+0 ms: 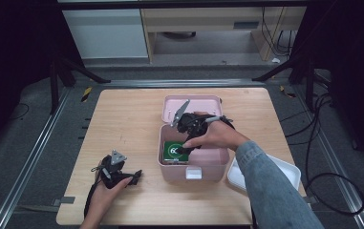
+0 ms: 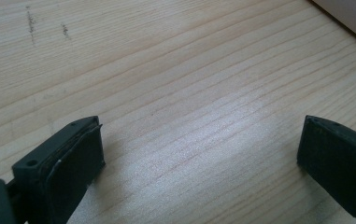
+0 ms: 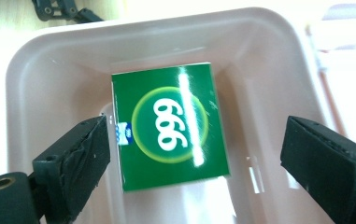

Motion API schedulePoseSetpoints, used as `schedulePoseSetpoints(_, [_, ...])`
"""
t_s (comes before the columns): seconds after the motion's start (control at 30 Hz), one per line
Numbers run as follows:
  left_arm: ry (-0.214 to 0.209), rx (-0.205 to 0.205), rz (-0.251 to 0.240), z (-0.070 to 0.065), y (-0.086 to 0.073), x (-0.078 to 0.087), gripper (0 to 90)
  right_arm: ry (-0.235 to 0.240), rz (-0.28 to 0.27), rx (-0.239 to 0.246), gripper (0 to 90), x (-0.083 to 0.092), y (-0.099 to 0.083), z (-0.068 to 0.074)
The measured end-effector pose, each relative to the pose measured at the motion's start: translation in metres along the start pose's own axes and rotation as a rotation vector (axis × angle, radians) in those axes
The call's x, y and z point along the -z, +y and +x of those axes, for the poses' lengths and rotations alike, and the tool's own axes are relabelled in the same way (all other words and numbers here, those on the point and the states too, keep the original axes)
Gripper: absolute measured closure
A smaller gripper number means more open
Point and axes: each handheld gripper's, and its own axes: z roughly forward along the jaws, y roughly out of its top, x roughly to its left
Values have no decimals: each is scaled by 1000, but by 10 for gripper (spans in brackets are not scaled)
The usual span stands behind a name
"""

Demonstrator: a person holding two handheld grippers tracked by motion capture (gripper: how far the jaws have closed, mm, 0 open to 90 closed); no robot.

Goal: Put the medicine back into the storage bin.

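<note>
A pink plastic box (image 1: pixel 208 168) stands open in the middle of the table, its lid (image 1: pixel 193 106) leaning back behind it. A green packet marked 999 (image 3: pixel 171 123) lies flat on the box's floor, also seen as the green packet (image 1: pixel 172 151) from above. My right gripper (image 3: pixel 196 154) hovers over the box, open, its jaws wide on either side of the packet without touching it. My left gripper (image 1: pixel 134 176) rests low on the wood at the front left, open, with bare table between its fingers (image 2: pixel 75 158).
A white tray (image 1: pixel 287 172) sits at the table's front right edge, partly under the right sleeve (image 1: pixel 275 191). The wooden tabletop (image 1: pixel 122 119) has free room to the left and behind the box. Cables and frame legs lie on the floor around the table.
</note>
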Motion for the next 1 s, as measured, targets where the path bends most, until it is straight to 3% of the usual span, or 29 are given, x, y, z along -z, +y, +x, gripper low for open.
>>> schedulePoseSetpoints(0.43, [1, 0, 1, 0, 0, 0, 0, -161, -81, -140, 141, 55, -41, -10])
schedulePoseSetpoints(0.77, [2, 2, 0, -1, 0, 0, 0, -277, -123, -296, 203, 101, -97, -14])
schedulePoseSetpoints(1.0, [1, 4, 0, -1, 0, 0, 0, -309, -118, -378, 235, 123, -138, -11])
